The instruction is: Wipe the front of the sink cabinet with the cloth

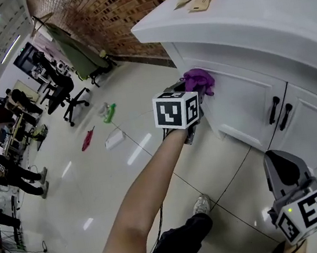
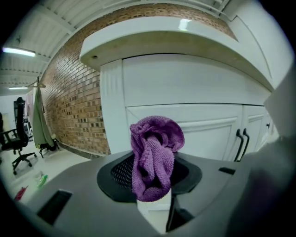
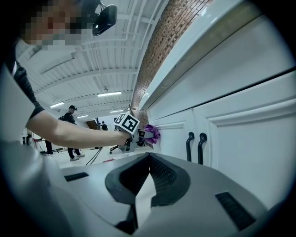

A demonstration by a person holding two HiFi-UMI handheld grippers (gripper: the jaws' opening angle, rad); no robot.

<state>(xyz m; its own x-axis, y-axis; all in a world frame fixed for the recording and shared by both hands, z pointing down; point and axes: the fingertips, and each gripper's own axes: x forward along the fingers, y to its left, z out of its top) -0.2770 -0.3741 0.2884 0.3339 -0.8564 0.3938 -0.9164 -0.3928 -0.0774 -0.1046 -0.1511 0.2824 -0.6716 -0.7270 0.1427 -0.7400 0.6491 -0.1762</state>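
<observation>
Across the head view, our left arm (image 1: 147,192) reaches forward at nearly full stretch, the forearm bare. The left gripper (image 1: 193,90) at its end points at the sink cabinet (image 1: 243,102). Its jaws are clamped on the purple cloth (image 1: 200,81). The cloth sits against the upper left corner of the cabinet front, just beneath the countertop overhang. Our right gripper (image 1: 279,161) is held low at the frame's lower right, well apart from the left one and near the black door handles (image 1: 279,113). One shoe (image 1: 202,204) shows on the tiled floor below.

From the left gripper view, we look straight at the white front. The cloth (image 2: 154,152) stands bunched up out of the left gripper (image 2: 154,192), pinched at its lower end between the jaws. It covers part of the door panel behind it. A brick wall (image 2: 74,102) runs off to the left and the handles (image 2: 240,144) show at the right.

Through the right gripper view, the right gripper (image 3: 148,158) has its jaw tips together with nothing between them. It is aimed along the cabinet front (image 3: 249,139). Beyond it our left arm (image 3: 74,132) stretches level across the frame. The left gripper (image 3: 138,135) presses the cloth (image 3: 153,133) to the door, to the left of the handles (image 3: 195,147).
</observation>
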